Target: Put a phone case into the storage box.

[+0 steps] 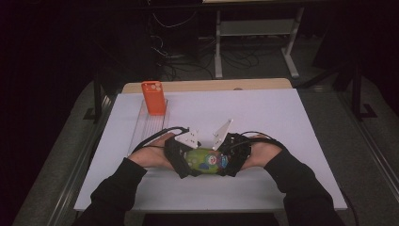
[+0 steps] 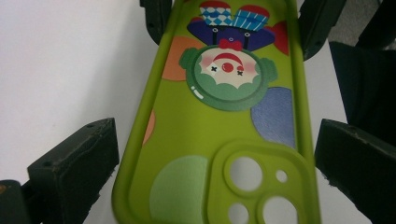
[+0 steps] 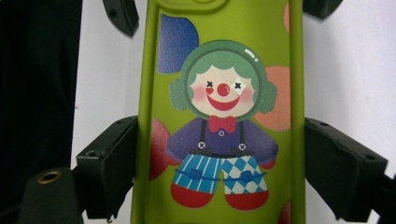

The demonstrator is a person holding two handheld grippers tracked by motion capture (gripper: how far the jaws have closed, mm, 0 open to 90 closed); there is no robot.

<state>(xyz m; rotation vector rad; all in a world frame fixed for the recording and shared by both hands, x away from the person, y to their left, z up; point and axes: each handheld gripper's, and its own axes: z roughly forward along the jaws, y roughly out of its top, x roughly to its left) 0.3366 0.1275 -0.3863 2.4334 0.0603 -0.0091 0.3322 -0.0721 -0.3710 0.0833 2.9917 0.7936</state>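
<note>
A lime-green phone case [image 1: 205, 160] printed with a clown hangs just over the front of the white table, gripped from both ends. My left gripper [image 1: 186, 162] takes its camera-hole end, and in the left gripper view its black jaws press both long edges of the case [image 2: 215, 140]. My right gripper [image 1: 229, 162] holds the other end, and in the right gripper view its jaws clamp the case [image 3: 219, 116] at the clown's legs. The two grippers [image 2: 217, 149] [image 3: 222, 163] face each other.
An orange phone [image 1: 154, 97] stands upright at the back left of the table [image 1: 263, 117], at the far end of a clear plastic tray [image 1: 148, 125]. Beyond the table are desk legs and cables on the floor.
</note>
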